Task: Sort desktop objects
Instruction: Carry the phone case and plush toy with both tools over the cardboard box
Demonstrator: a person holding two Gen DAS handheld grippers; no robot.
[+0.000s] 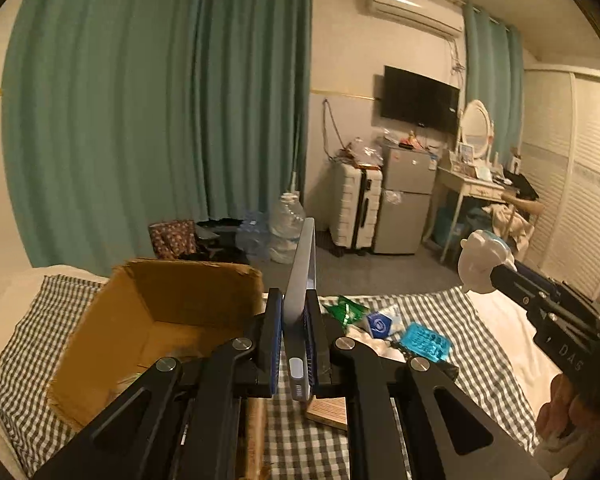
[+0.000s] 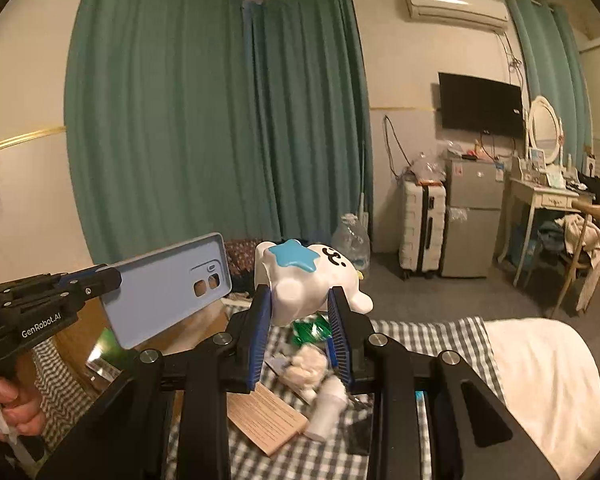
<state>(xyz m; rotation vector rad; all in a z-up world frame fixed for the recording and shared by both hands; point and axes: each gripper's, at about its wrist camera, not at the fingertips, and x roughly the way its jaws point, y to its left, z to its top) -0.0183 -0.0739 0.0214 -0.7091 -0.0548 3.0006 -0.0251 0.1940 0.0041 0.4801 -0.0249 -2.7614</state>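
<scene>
Left wrist view: we've got our left gripper (image 1: 296, 340) clamped on a phone case (image 1: 302, 280), right gripper (image 2: 300, 336) pinching a toy (image 2: 300, 280). Next, probably drop both into the box (image 1: 160, 300) lower left.

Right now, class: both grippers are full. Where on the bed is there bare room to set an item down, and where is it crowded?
Free: the white bedding right of the checked cloth, and the cardboard box, whose visible floor looks mostly bare. Crowded: the cloth's middle, with green packet, blue blister pack, cotton bag and notepad.
</scene>
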